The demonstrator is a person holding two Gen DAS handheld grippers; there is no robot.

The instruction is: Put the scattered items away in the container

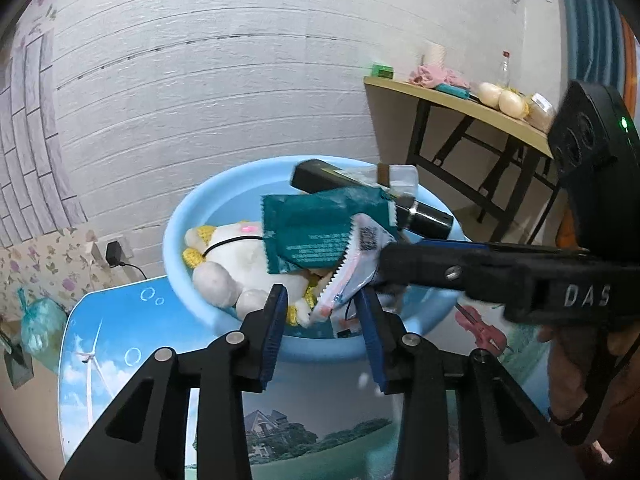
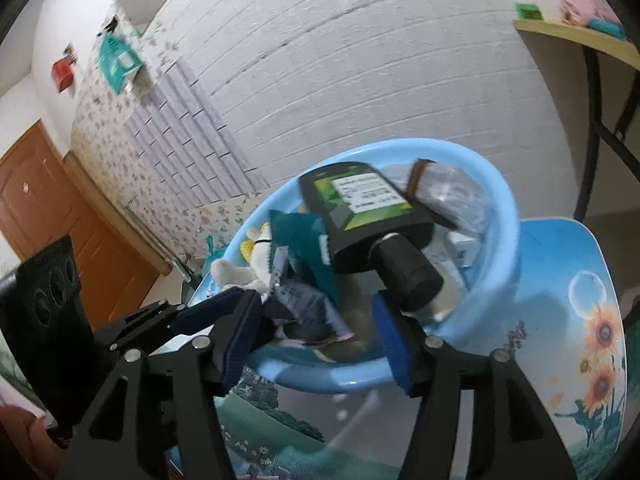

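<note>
I held both grippers over the near rim of the blue basin (image 1: 188, 216), which sat on a picture-printed table (image 1: 100, 320) and already carried most of the clutter: a plush toy (image 1: 228, 256), a teal packet (image 1: 316, 228) and a black bottle (image 2: 360, 216) lying on top. My left gripper (image 1: 322, 322) stood with its jaws apart and nothing between them. A small white sachet (image 1: 352, 268) hung over the basin at the tip of my right gripper (image 2: 316, 336), whose jaws stood apart in its own view; whether they pinched the sachet I could not tell. I judged this the drop-off step, near the end of the tidying. Next came letting the sachet fall inside, then drawing both grippers back clear of the rim.
</note>
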